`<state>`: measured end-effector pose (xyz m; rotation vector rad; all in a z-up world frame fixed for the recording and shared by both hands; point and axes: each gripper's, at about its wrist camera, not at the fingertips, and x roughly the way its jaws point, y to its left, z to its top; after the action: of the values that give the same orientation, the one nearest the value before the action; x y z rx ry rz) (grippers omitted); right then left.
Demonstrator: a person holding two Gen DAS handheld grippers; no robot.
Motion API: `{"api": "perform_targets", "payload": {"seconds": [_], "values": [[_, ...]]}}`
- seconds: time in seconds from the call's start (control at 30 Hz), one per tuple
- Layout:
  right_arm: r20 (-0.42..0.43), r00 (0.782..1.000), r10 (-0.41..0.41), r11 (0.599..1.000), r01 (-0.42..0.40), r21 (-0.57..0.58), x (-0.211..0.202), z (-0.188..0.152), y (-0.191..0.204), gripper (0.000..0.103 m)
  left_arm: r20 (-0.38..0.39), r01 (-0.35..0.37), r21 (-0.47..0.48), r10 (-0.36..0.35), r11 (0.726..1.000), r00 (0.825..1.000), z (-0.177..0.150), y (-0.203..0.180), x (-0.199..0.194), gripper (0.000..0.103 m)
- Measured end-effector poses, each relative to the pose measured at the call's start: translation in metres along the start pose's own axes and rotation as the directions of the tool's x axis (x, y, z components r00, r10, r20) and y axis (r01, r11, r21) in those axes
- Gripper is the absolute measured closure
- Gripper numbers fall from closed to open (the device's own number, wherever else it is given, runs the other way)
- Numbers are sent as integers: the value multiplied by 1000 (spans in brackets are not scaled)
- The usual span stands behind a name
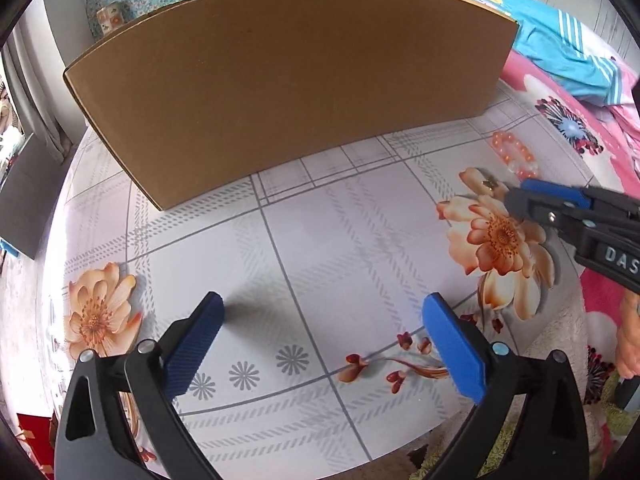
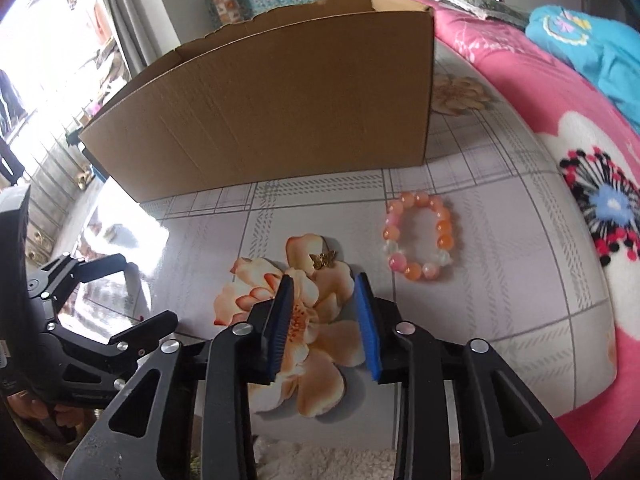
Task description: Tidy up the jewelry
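Nearest us, the left gripper (image 1: 324,340) stands spread wide over bare tabletop (image 1: 320,240), holding nothing, well left of the butterfly charm (image 2: 322,260). We judge it parked clear. The cardboard box (image 2: 280,100) stands behind the charm, its top open to receive pieces. Our right gripper (image 2: 324,304) sits just short of the charm, jaws partly closed, nothing between them, lined up for a pinch. Right of the charm lies the bead bracelet (image 2: 420,236), near the pink blanket (image 2: 560,140) at the table's edge; open room remains between.
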<state>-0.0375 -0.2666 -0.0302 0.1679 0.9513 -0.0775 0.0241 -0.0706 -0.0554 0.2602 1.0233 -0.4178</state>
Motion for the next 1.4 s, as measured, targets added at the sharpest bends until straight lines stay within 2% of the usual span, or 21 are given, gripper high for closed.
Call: {"api": "perform_targets", "payload": {"seconds": [0.33, 0.57, 0.73, 0.97, 1.4], "values": [[-3, 999, -47, 992, 46, -118, 21, 17, 25, 94, 11, -13, -23, 13, 1000, 1000, -1, -2, 1, 5], [-18, 999, -29, 992, 27, -121, 27, 23, 29, 95, 16, -19, -32, 19, 999, 1000, -1, 0, 2, 5], [-32, 999, 13, 995, -16, -101, 29, 28, 29, 95, 13, -24, -36, 24, 999, 1000, 0, -1, 3, 5], [-54, 996, 77, 990, -83, -111, 36, 30, 51, 95, 9, -28, -43, 29, 999, 1000, 3, -1, 3, 5], [-114, 964, 241, 968, -247, -48, 51, 32, 81, 95, 2, -37, -56, 37, 998, 999, 3, -1, 3, 5]]}}
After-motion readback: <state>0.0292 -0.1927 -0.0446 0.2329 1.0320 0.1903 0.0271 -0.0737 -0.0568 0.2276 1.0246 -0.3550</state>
